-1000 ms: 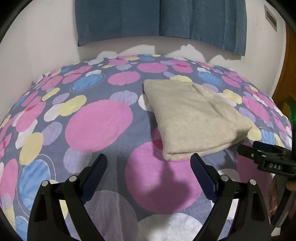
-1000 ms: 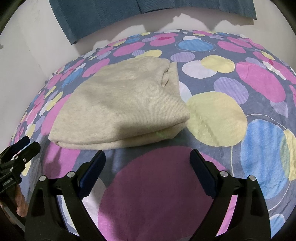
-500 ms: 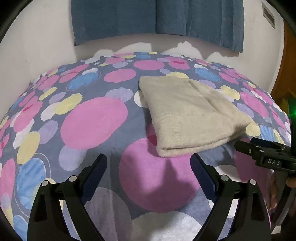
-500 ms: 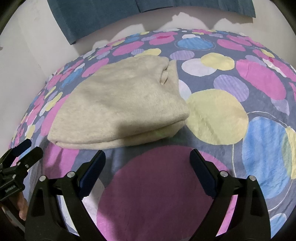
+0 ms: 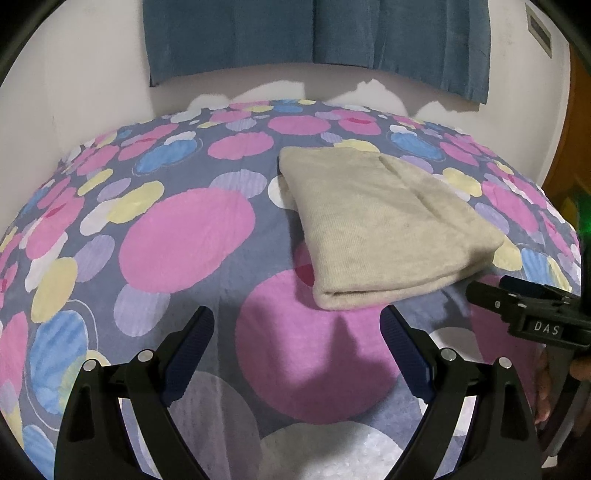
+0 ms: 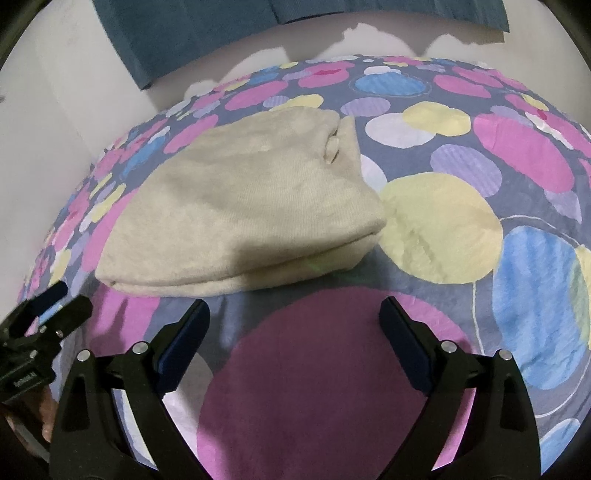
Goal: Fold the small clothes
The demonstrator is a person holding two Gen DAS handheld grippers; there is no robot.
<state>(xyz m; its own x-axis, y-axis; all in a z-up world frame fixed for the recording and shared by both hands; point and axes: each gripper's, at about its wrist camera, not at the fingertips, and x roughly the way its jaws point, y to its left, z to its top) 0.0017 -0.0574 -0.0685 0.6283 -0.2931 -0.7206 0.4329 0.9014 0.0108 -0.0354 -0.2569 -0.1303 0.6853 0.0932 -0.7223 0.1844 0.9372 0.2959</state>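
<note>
While folded garment (image 5: 384,229) rests on bedspread (image 5: 184,229), curtain (image 5: 317,37) behind.

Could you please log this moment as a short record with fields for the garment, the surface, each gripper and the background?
garment: beige garment, folded into a flat stack of layers, lying free
surface: bedspread with pink, blue, yellow and lilac circles
left gripper: left gripper open, holds nothing, short of the garment's near edge
right gripper: right gripper open, holds nothing, just short of the garment's near folded edge
background: white wall with a teal curtain hanging above the bed
</note>
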